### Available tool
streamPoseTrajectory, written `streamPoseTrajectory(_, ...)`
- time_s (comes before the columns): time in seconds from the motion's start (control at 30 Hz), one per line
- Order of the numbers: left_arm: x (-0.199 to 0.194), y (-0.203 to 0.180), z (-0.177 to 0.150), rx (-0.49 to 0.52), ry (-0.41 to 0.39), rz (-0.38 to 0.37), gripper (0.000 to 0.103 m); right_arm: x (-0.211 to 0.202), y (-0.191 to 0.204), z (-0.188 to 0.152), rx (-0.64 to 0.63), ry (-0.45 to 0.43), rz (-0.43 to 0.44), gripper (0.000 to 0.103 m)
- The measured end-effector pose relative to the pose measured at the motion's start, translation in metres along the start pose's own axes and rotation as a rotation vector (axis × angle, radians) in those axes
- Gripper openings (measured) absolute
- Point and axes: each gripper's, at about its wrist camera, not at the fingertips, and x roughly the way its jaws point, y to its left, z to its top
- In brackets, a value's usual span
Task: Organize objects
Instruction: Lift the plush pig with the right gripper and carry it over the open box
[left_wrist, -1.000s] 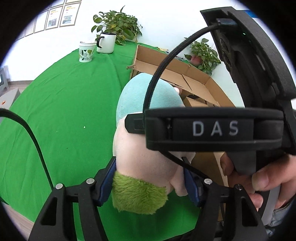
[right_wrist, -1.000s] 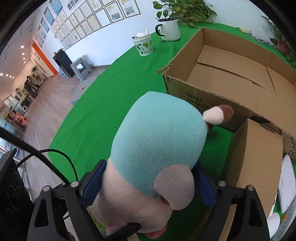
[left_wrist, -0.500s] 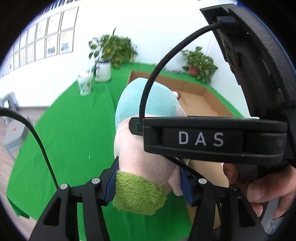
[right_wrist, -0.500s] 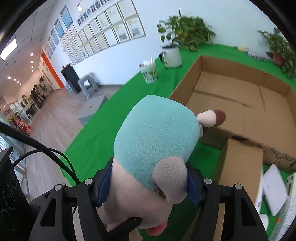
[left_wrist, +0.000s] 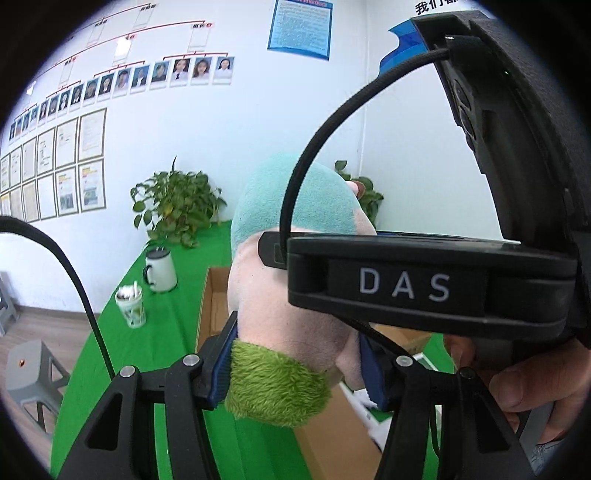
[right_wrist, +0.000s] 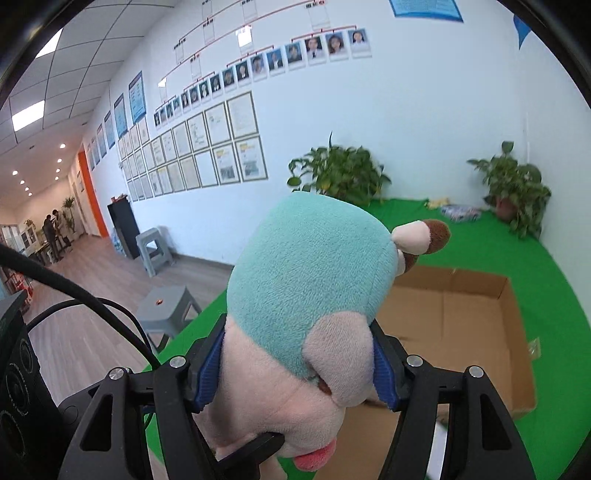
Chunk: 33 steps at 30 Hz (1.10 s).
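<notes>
**Both grippers clamp one plush toy above the table**

Left gripper (left_wrist: 295, 365) is closed on the plush toy (left_wrist: 291, 314), blue pads pressing its pink body just above the green fuzzy patch. Right gripper (right_wrist: 295, 365) is closed on the same plush toy (right_wrist: 310, 273), pads squeezing it where the pink part meets the teal cap. Toy is held up in the air, over the near edge of the cardboard box (right_wrist: 458, 332), not touching it. Small cream-and-brown ear sticks out on the toy's far right side in the right wrist view.

From the left wrist view the right gripper's black housing marked DAS crosses in front of the toy, with a bare hand (left_wrist: 524, 380) holding it at lower right. Box is open, sitting on the green table cover (right_wrist: 554, 280). White mug (left_wrist: 160, 271) and patterned cup (left_wrist: 131, 308) stand near each other on the cover, left of the box. Leafy plant (left_wrist: 177, 206) behind the mug, another plant (right_wrist: 513, 192) in the far corner. Grey stool (right_wrist: 166, 306) on the wood floor beside the table.
</notes>
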Motion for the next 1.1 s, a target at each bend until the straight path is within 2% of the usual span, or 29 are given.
streamPoseTrajectory(0.2,0.032,-0.002,0.041,0.009,-0.014,0.009,0.057,-0.01,-0.033,0.056,-0.003,-0.014,0.012,0.064)
streamPoseTrajectory(0.23,0.024,-0.01,0.045,0.008,-0.013,0.01,0.057,-0.008,-0.037,0.063,-0.008,-0.014,0.011,0.064)
streamPoseTrajectory(0.27,0.014,-0.018,0.049,0.002,-0.009,0.012,0.057,0.0,-0.043,0.075,-0.009,-0.011,0.014,0.064)
streamPoseTrajectory(0.37,0.028,-0.012,0.061,-0.008,0.012,0.023,0.057,0.032,-0.056,0.11,-0.007,0.012,0.028,0.064)
streamPoseTrajectory(0.53,0.049,0.002,0.068,-0.032,0.064,0.005,0.057,0.091,-0.076,0.138,0.007,0.062,0.041,0.064)
streamPoseTrajectory(0.8,0.077,0.03,0.058,-0.074,0.123,0.01,0.057,0.168,-0.068,0.13,0.007,0.123,0.065,0.064)
streamPoseTrajectory(1.1,0.114,0.05,0.029,-0.126,0.21,0.022,0.057,0.247,-0.075,0.09,0.021,0.218,0.1,0.064)
